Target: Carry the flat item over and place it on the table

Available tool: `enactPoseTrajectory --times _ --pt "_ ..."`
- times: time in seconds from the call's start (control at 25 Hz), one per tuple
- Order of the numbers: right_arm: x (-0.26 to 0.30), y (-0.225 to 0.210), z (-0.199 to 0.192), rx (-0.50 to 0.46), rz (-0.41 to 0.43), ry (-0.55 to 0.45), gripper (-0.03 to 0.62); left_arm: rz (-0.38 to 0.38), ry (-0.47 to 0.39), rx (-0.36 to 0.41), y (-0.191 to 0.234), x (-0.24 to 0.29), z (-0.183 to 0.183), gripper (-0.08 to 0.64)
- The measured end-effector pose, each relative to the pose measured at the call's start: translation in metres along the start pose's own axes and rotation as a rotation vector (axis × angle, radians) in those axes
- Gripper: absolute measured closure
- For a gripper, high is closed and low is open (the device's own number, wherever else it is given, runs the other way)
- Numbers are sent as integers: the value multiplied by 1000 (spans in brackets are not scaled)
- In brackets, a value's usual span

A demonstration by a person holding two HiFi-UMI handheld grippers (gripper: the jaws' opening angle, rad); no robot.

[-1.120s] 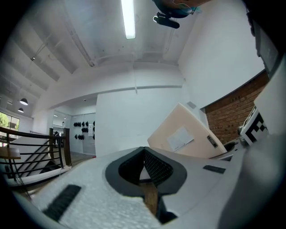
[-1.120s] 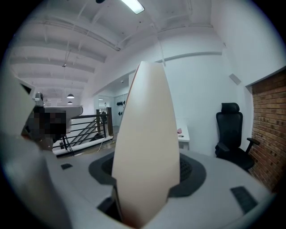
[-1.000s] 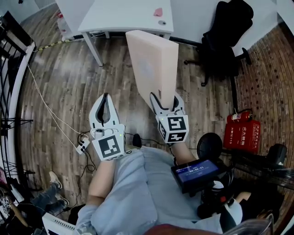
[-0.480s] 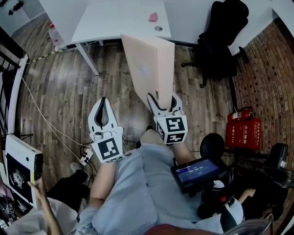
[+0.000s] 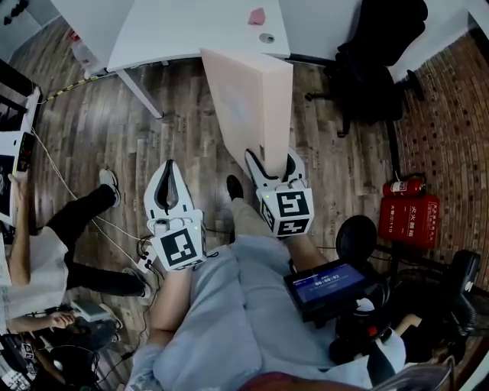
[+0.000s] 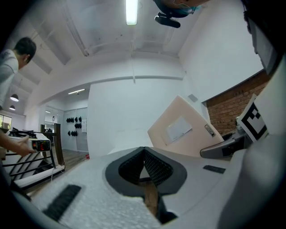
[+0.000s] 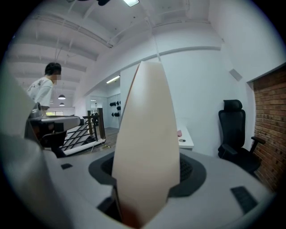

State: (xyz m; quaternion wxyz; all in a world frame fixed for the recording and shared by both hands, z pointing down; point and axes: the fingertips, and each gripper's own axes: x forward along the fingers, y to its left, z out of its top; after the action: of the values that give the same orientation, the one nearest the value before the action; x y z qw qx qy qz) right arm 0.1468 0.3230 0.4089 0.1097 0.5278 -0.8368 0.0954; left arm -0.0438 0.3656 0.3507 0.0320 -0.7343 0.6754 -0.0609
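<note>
A flat pale-peach box [image 5: 252,107] stands on edge in the air, clamped at its near end by my right gripper [image 5: 270,164]. In the right gripper view the box [image 7: 147,143] fills the middle, squeezed between both jaw pads. From the left gripper view the box [image 6: 183,129] shows a pale label on its broad face. My left gripper [image 5: 171,189] is to the left of the box, jaws together with nothing between them; its pads [image 6: 149,167] meet in its own view. The white table [image 5: 191,27] lies ahead, past the box's far end.
A pink object [image 5: 257,16] and a small round grey thing [image 5: 267,37] lie on the table. A black office chair [image 5: 378,53] stands at the right, with red extinguisher gear [image 5: 409,218] near a brick-patterned floor. A person [image 5: 46,252] crouches at the left; cables and a power strip [image 5: 137,263] cross the wooden floor.
The table has drawn nearer as I walk with the box. A person has come further into view at the left. Both grippers keep their hold and pose.
</note>
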Motion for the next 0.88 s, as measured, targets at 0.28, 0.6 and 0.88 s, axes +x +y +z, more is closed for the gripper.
enactPoseTrajectory --times 0.28,0.6,0.88 --pt "80 -42 10 36 4 43 316 12 49 45 13 93 -4 551" --pt "178 -95 38 49 26 54 316 23 52 74 19 205 6 551" --pt "227 -119 83 31 56 -12 316 63 1 89 27 256 35 551"
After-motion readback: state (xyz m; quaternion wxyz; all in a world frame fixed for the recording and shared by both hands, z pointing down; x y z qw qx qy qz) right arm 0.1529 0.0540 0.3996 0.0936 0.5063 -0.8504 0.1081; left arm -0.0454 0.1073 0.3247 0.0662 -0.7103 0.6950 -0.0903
